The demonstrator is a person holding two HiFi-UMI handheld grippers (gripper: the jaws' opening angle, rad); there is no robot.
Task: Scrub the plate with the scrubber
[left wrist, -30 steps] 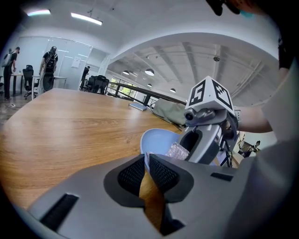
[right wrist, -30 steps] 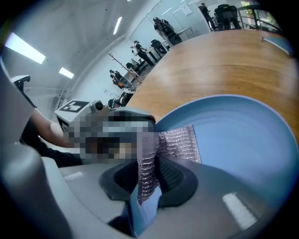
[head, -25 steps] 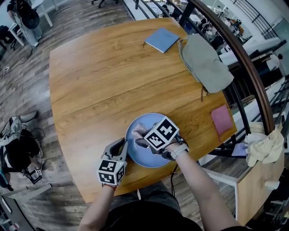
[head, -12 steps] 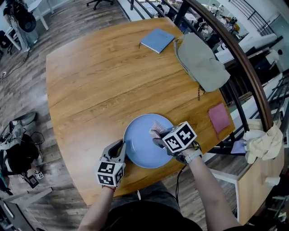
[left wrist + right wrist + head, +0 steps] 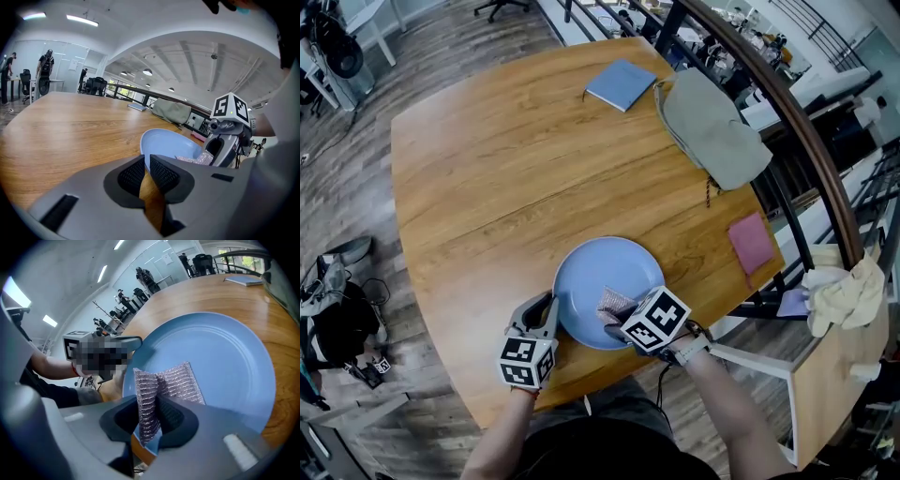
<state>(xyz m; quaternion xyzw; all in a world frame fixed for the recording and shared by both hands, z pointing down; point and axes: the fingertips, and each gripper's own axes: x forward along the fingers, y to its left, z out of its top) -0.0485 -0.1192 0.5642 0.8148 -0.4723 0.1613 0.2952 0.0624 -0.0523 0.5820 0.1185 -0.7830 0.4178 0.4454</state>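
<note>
– Jaws, right gripper (image 5: 150,420): clenched on a fold of the scrubber (image 5: 174,379). It's silvery mesh, and the rest sticks out ahead and lies on the plate (image 5: 225,352). Agree?
– Agree. Left gripper (image 5: 145,171): jaws nearly together, pinching the plate's left rim, so it steadies the dish.
– Where's the plate?
– Flat on the counter (image 5: 487,169), close to the near edge, right by the person. Scrubber sits on the near part of the plate's face, on the right gripper's side. No suds or dirt that I can see.
– Step?
– Mid-scrub, I'd guess. Can't judge how much is covered.
– Risks?
– Three. Only a thin fold of mesh is pinched, so drag against the plate could pull it out of the jaws. Press too low and the hard jaw tips scrape the plate instead of the mesh. And the left hold is only on the rim, with the plate near the counter edge. A hard stroke toward the person could twist it loose and send it off.
– Notebook (image 5: 621,84), bag (image 5: 712,117), pink cloth (image 5: 751,242)?
– Well apart, far side. No issue.
</note>
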